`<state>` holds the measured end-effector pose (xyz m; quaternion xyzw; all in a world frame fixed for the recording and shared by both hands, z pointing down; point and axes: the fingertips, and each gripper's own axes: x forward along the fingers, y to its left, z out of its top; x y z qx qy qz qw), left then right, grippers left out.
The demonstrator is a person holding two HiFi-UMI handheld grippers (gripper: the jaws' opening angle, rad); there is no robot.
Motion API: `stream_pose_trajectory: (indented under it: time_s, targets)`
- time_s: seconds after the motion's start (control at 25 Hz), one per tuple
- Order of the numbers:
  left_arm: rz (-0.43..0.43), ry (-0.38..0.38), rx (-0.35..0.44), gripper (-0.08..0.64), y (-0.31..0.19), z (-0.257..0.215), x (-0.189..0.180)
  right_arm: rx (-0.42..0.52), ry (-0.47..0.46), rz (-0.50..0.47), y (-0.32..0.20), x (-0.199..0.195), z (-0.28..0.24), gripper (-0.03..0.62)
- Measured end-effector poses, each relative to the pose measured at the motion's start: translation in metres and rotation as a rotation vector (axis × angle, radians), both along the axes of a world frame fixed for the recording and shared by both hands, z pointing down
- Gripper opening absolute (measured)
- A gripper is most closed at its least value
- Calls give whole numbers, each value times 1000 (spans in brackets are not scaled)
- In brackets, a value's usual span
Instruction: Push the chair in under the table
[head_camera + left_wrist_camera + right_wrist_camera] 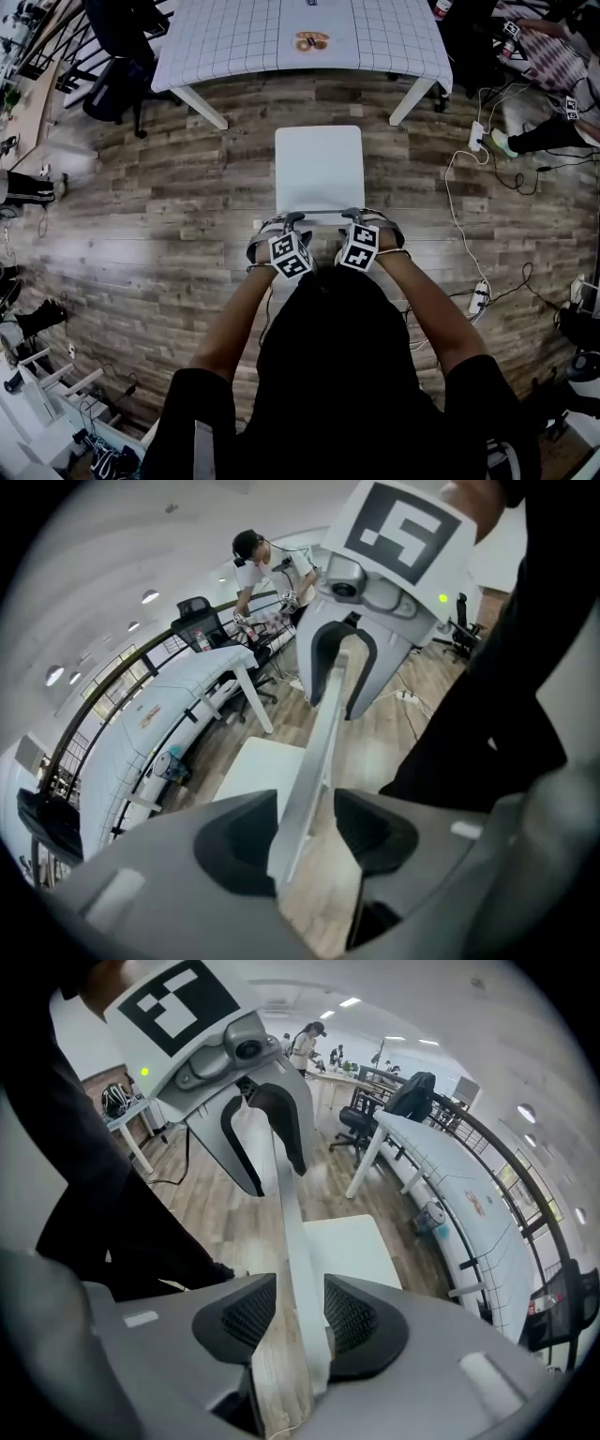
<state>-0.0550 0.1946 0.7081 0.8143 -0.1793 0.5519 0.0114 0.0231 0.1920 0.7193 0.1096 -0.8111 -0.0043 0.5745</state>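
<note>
At the near edge, the left gripper [282,222] and right gripper [362,217] both stand wide open astride the top of the backrest [319,217] of the white chair [319,169]; it lies between each pair of pads, but neither pair is clamped on it. Beyond, the chair sits on the wood floor [169,206], seat clear of the gridded worktop [234,37] and roughly facing the gap between its near legs [204,108]. Judgement: bear on the backrest equally with both grippers and push straight ahead and level, so the chair neither yaws toward a leg nor tips.
</note>
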Motion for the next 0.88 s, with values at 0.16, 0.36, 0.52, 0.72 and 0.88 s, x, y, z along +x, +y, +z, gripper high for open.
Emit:
stream_pose_trajectory:
  time_s: [0.16, 0.36, 0.52, 0.72, 0.88]
  targets:
    - [43, -87, -15, 212, -3, 17, -2, 2, 38, -49, -1, -4, 5, 163]
    - [55, -144, -42, 213, -6, 31, -3, -9, 65, -74, -1, -13, 17, 164]
    - [61, -161, -72, 204, -11, 38, -2, -1, 99, -118, -2, -20, 28, 161]
    - [58, -188, -129, 153, -14, 49, -2, 2, 134, -125, -6, -17, 45, 92]
    - [118, -258, -157, 106, -12, 63, -6, -12, 143, -137, -8, -18, 51, 77]
